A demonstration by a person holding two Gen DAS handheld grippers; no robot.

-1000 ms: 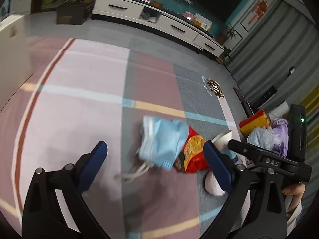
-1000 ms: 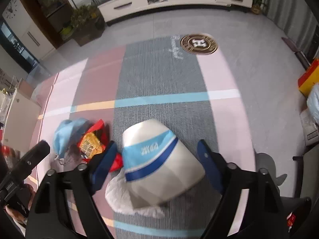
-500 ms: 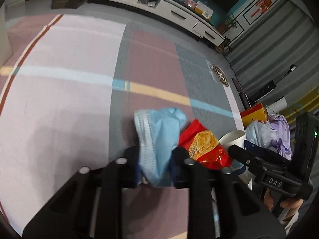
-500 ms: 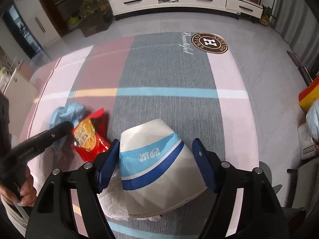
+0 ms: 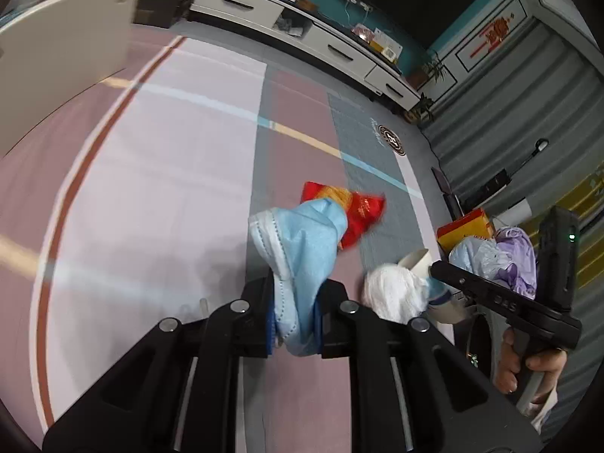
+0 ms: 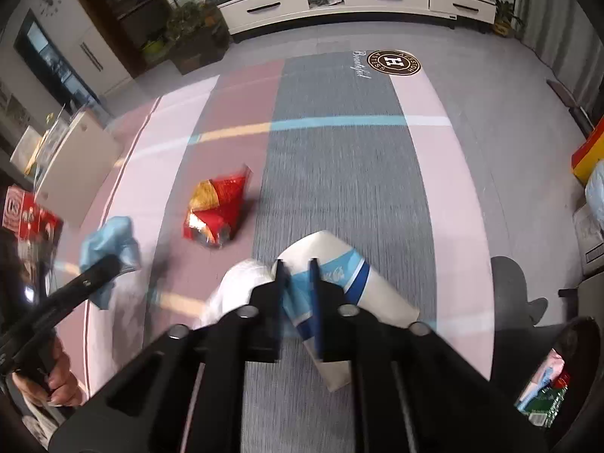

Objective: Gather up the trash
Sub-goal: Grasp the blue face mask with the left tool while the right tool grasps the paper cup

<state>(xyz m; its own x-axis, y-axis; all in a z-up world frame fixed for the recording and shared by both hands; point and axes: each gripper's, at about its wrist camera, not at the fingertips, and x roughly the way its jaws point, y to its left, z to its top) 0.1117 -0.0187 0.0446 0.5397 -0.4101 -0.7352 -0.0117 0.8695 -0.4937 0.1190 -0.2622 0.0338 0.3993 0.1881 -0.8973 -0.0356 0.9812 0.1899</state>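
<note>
**Both grippers clamped on trash above the striped carpet**

While the left gripper [image 5: 293, 317] pinches a crumpled pale-blue face mask [image 5: 302, 253] between its blue pads, its wrist view shows a red-and-yellow foil snack bag [image 5: 355, 211] lying on the carpet [image 5: 151, 173] at about one o'clock from the mask. A wad of white tissue [image 5: 392, 290] and the rim of a white paper cup [image 5: 415, 260] sit at three o'clock, beside the right gripper's black body.

In the right wrist view, the right gripper [image 6: 298, 283], whose jaws have just been closing, squeezes the flattened wall of the white paper cup with blue bands [image 6: 358, 283]. The tissue [image 6: 241, 283] bulges at nine o'clock of the fingers. The snack bag [image 6: 215, 211] lies at eleven o'clock, and the mask [image 6: 109, 249] hangs further left.
</note>
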